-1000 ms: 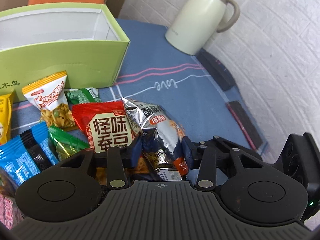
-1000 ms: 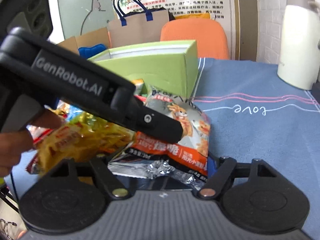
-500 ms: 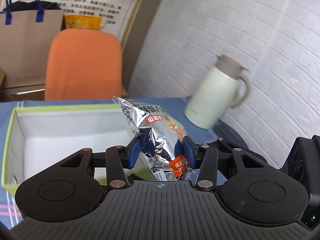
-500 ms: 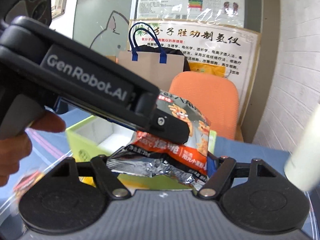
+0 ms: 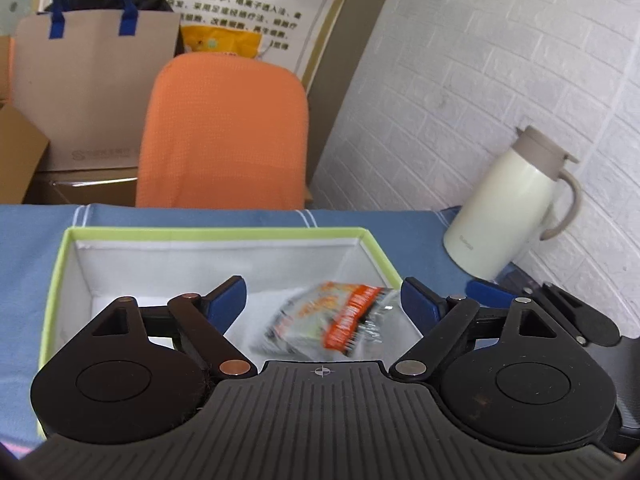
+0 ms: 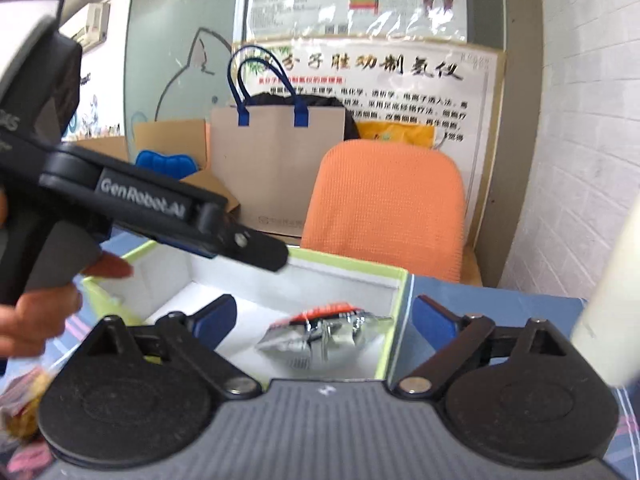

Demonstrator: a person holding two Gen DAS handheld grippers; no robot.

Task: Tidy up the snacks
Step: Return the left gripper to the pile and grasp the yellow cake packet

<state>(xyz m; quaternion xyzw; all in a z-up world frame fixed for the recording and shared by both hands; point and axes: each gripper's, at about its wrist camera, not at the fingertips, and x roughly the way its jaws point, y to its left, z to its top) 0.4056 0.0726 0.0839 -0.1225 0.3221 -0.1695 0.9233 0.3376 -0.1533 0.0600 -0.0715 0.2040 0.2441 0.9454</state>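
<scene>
A silver and orange snack bag [image 5: 328, 320] lies blurred inside the green box [image 5: 216, 233] with white inner walls, near its right wall. My left gripper [image 5: 323, 300] is open and empty above the box. The bag also shows in the right wrist view [image 6: 324, 332] in the box [image 6: 394, 320]. My right gripper [image 6: 324, 320] is open and empty over the box's right wall. The left gripper's body [image 6: 160, 208] crosses the right wrist view from the left.
A cream thermos jug [image 5: 516, 208] stands right of the box on the blue tablecloth [image 5: 400, 224]. An orange chair [image 5: 224, 136] and a paper bag [image 5: 96, 92] are behind the table. Other snack packets [image 6: 24, 400] lie at lower left.
Both grippers opened and let go of the silver and orange bag, which dropped into the green box. Before that they lifted it from the snack pile to above the box.
</scene>
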